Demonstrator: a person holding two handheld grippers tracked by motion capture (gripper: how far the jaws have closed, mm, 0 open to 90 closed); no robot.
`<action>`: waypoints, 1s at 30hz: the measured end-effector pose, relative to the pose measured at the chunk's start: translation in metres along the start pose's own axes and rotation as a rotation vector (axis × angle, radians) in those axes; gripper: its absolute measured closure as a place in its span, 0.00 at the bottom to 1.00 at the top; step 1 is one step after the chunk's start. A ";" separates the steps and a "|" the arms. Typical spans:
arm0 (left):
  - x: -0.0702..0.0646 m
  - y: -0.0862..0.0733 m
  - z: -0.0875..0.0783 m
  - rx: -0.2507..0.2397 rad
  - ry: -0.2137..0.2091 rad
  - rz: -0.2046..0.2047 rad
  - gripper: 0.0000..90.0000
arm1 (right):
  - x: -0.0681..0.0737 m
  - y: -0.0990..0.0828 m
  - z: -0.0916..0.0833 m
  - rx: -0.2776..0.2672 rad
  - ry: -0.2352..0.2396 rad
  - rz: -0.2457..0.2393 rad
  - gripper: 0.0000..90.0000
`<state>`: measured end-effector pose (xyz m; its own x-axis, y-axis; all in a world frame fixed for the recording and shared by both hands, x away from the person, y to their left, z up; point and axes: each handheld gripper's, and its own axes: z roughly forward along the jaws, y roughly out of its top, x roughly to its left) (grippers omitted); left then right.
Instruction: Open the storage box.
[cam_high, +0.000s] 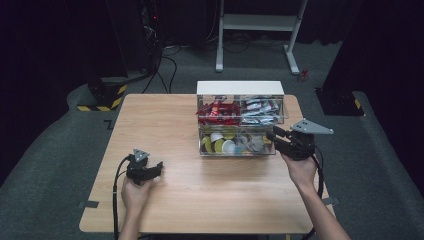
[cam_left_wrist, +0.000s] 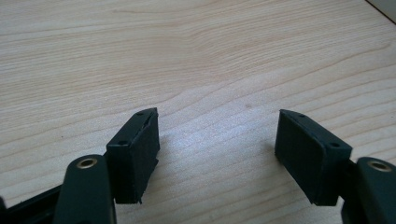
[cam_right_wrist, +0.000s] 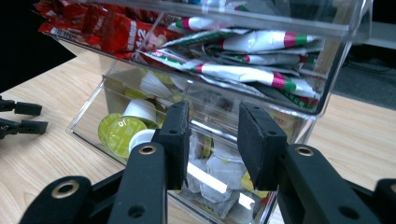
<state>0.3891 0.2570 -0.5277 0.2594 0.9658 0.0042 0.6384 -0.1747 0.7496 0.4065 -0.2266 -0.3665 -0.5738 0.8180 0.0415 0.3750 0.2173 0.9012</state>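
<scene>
A clear two-tier organizer (cam_high: 240, 88) with a white top stands at the table's far middle. Its upper tier holds red sachets (cam_right_wrist: 107, 28) and white sachets with green and pink bands (cam_right_wrist: 252, 70). The lower tier holds yellow-lidded capsules (cam_right_wrist: 122, 133) and pale tea bags (cam_right_wrist: 219, 172). My right gripper (cam_high: 272, 135) hovers at the organizer's front right corner. Its jaws (cam_right_wrist: 212, 140) stand apart right before the lower tier's clear front, with nothing pressed between the pads. My left gripper (cam_high: 158, 168) lies on the wood at the front left, wide open over bare table (cam_left_wrist: 217, 144).
The light wooden table (cam_high: 210, 200) ends close behind the organizer and just right of my right hand. The left gripper's jaw tips (cam_right_wrist: 21, 116) appear far off in the right gripper view. A white stand's legs (cam_high: 260, 30) and cables lie on the floor beyond.
</scene>
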 end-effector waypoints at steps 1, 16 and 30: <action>0.000 0.000 0.000 0.000 0.000 0.000 0.35 | 0.000 0.001 -0.001 -0.005 0.002 -0.002 0.71; 0.000 0.000 0.000 -0.001 -0.001 -0.002 0.35 | -0.002 0.026 0.006 -0.008 -0.006 -0.015 0.62; 0.001 0.000 0.000 0.001 -0.006 -0.004 0.35 | -0.003 0.030 0.021 0.011 -0.042 -0.020 0.62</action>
<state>0.3891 0.2576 -0.5276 0.2609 0.9654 -0.0029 0.6401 -0.1707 0.7491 0.4344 -0.2112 -0.3482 -0.5502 0.8350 0.0051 0.3717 0.2394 0.8970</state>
